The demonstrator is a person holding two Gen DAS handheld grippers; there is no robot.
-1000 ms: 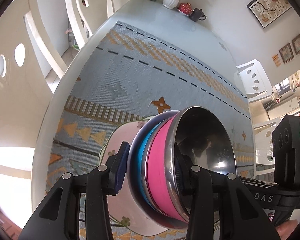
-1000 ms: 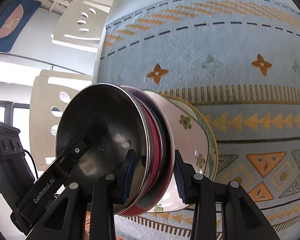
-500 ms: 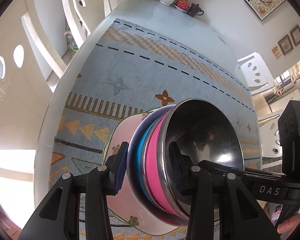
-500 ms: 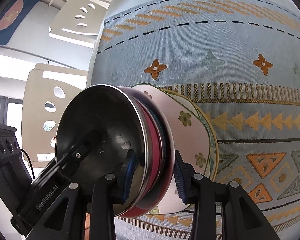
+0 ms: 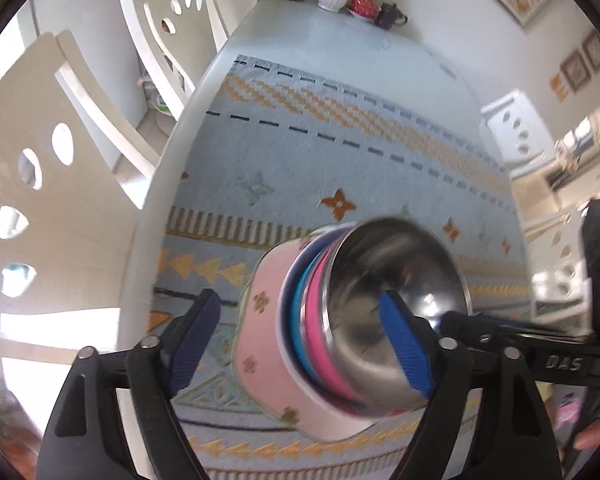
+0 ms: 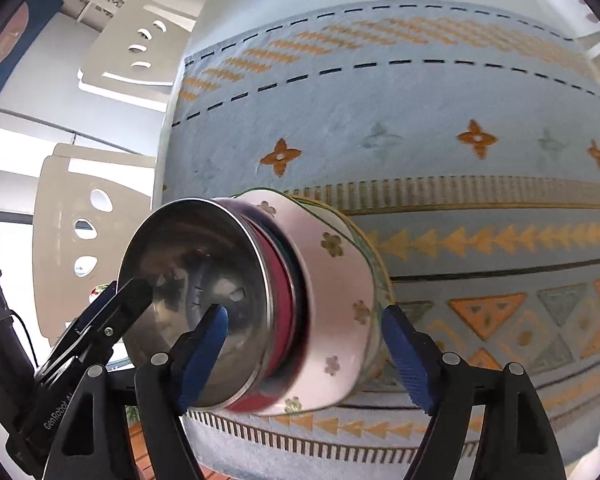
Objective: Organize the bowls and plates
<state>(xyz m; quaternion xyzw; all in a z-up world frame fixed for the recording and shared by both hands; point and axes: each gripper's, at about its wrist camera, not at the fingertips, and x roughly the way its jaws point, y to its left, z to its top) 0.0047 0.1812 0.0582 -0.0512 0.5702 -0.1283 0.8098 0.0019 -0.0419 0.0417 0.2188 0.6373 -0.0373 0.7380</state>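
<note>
Bowl stack (image 5: 340, 320), steel bowl (image 6: 196, 304) on top, on a plate (image 6: 370, 240): between both grippers' opening, non-gripping jaws. Left gripper (image 5: 300, 332) and right gripper (image 6: 304, 356) straddle opposite rims, equally near.

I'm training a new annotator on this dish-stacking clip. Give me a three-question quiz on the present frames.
1. True or false: the steel bowl sits on top of the nested stack.
2. Multiple choice: what does the stack stand on? A) bare wood B) a patterned table mat C) a tray
3. Fill in: the outermost dish, the pink flowered bowl, carries small ____ motifs on its wall.

Key:
1. True; a pink bowl and a blue bowl nest beneath it.
2. B. The left gripper and right gripper straddle the stack with jaws opening, pads clear of it.
3. Flower.
</note>
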